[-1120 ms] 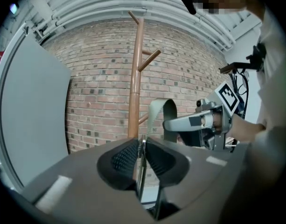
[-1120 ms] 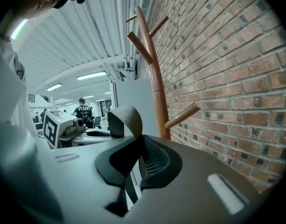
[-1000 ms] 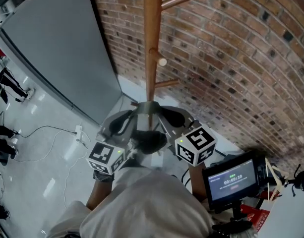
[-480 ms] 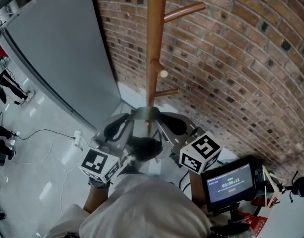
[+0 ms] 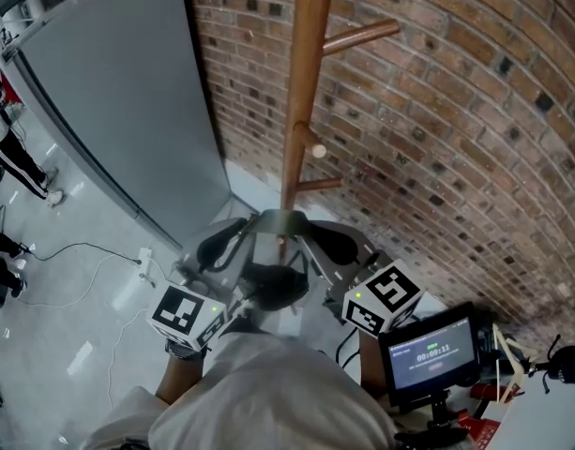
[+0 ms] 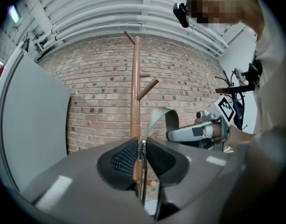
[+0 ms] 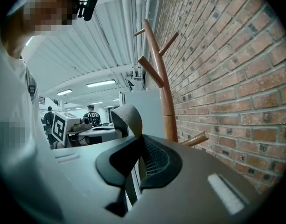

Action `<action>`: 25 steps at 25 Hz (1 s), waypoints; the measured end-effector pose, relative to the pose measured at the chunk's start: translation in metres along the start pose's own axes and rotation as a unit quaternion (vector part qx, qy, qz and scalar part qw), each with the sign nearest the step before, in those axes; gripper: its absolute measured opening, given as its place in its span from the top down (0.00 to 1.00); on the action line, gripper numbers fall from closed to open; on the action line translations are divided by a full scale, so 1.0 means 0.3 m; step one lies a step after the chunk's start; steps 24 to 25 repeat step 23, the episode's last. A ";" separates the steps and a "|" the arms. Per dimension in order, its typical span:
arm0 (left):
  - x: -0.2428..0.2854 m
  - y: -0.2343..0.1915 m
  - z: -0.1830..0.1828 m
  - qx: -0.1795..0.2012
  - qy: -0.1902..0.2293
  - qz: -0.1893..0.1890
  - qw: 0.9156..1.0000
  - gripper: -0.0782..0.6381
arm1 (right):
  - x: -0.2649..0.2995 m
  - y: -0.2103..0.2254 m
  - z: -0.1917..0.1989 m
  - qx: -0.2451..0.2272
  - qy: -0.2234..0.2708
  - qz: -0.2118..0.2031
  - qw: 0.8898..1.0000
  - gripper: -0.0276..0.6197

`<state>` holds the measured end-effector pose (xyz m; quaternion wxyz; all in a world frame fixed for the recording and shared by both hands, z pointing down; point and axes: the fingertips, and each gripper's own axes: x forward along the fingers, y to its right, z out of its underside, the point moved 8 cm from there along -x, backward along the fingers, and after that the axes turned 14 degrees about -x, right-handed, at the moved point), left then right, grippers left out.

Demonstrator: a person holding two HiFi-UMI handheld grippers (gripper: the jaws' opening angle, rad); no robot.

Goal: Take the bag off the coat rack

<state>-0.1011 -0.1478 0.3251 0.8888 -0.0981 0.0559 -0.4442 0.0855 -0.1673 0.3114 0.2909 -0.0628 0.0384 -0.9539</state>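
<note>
A wooden coat rack [image 5: 301, 82] stands against the brick wall, its pegs bare. The bag's grey-green strap [image 5: 279, 219] arches in front of the pole, and the dark bag body [image 5: 268, 284] hangs below it. My left gripper [image 5: 249, 228] is shut on the strap's left end, which runs edge-on between the pads [image 6: 142, 146]. My right gripper [image 5: 310, 228] is shut on the other end, and the strap loop [image 7: 129, 118] curls up from its jaws [image 7: 139, 148]. In both gripper views the loop stands apart from the pole [image 6: 136, 92] and touches no peg.
A grey panel [image 5: 109, 92] leans along the left. The brick wall [image 5: 456, 111] is close behind the rack. A small screen on a stand [image 5: 428, 354] sits at my lower right. A cable [image 5: 90, 251] lies on the floor, and people stand far left [image 5: 15, 157].
Both grippers have risen a little with the strap held between them. Both jaws have stayed as they were.
</note>
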 end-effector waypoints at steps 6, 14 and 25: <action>0.006 0.005 -0.001 0.000 -0.002 0.006 1.000 0.82 | -0.002 0.003 0.004 -0.003 -0.005 0.004 1.000 0.95; 0.012 0.007 0.019 -0.003 -0.013 0.007 1.000 0.82 | -0.004 0.009 0.029 -0.002 -0.013 0.009 1.000 0.95; 0.012 0.004 0.026 -0.005 -0.016 0.005 1.000 0.82 | -0.003 0.008 0.038 -0.005 -0.020 0.006 1.000 0.95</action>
